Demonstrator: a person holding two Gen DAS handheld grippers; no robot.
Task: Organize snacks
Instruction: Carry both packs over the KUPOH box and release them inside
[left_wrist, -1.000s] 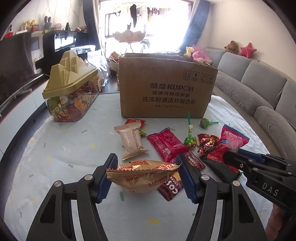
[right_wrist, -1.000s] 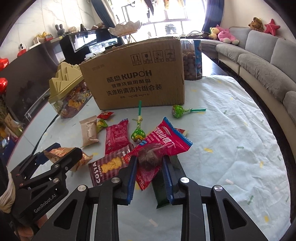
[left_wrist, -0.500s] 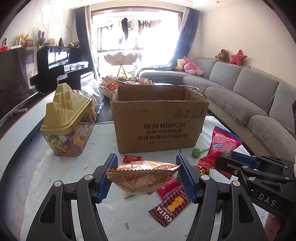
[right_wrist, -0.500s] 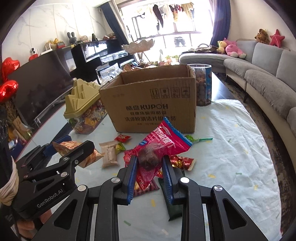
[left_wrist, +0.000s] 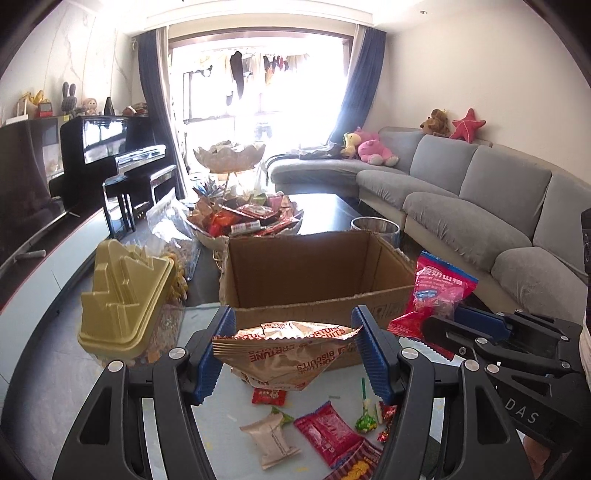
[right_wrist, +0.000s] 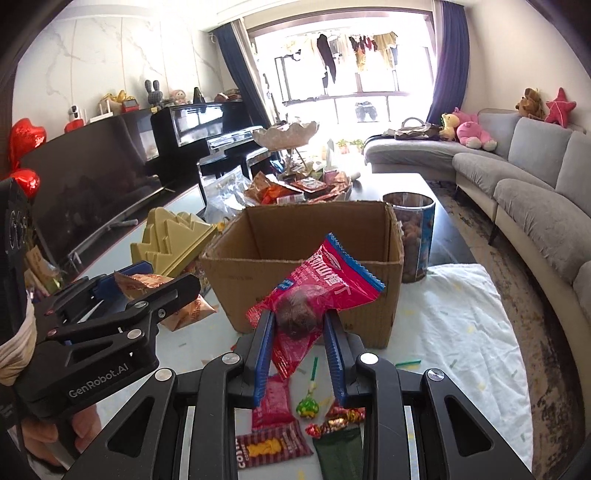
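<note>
My left gripper (left_wrist: 291, 354) is shut on a gold Fortune Biscuits bag (left_wrist: 284, 354) and holds it in the air just in front of the open cardboard box (left_wrist: 314, 273). My right gripper (right_wrist: 299, 350) is shut on a red snack packet (right_wrist: 314, 295), raised before the same box (right_wrist: 306, 258). The right gripper with its red packet (left_wrist: 436, 295) shows at the right of the left wrist view. The left gripper (right_wrist: 122, 314) with the gold bag (right_wrist: 184, 306) shows at the left of the right wrist view. The box looks empty inside.
Loose snacks lie on the white cloth below: a beige wrapper (left_wrist: 273, 439), a red packet (left_wrist: 328, 432), a green lollipop (right_wrist: 306, 406), a Costa biscuit pack (right_wrist: 273, 446). A yellow-lidded candy jar (left_wrist: 125, 302) stands left of the box, a clear canister (right_wrist: 413, 236) right behind. A sofa (left_wrist: 498, 206) lies to the right.
Both grippers have risen from the table with their packets and moved toward the box. The view now looks over the box rim into it.
</note>
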